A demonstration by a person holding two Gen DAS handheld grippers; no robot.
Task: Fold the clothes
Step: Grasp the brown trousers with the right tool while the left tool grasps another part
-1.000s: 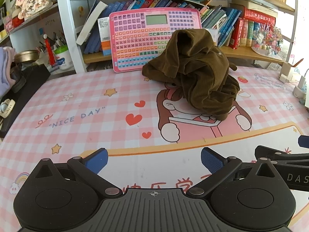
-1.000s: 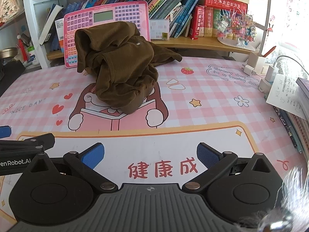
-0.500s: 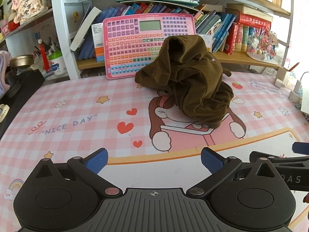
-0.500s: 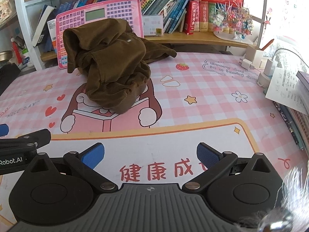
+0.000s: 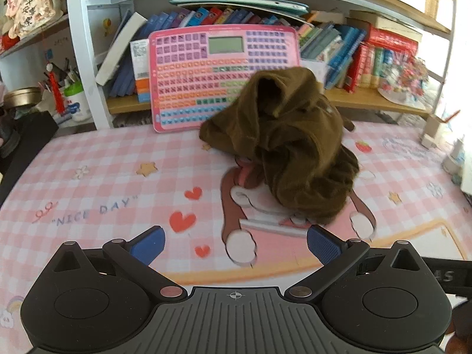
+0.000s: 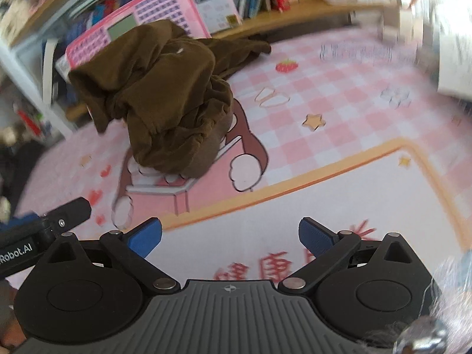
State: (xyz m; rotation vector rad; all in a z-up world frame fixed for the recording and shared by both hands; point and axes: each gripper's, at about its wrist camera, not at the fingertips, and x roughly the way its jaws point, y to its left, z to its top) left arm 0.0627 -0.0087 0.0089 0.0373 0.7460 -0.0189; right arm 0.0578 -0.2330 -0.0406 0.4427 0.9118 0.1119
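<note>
Left tongs (image 5: 234, 240), right tongs (image 6: 230, 236): both wide apart, empty. Garment (image 5: 289, 144), frame centre on table (image 5: 88, 183): brown, soft, crumpled; likely light. Take hold at an outer edge.

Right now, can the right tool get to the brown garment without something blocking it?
Probably yes. The right tool is open, and only bare pink mat lies between it and the crumpled brown garment. The left tool sits off to the side.

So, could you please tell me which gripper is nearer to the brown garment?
Left, slightly. The left gripper sits just short of the garment, its right finger almost below the hem. The right gripper is farther back, open.
</note>
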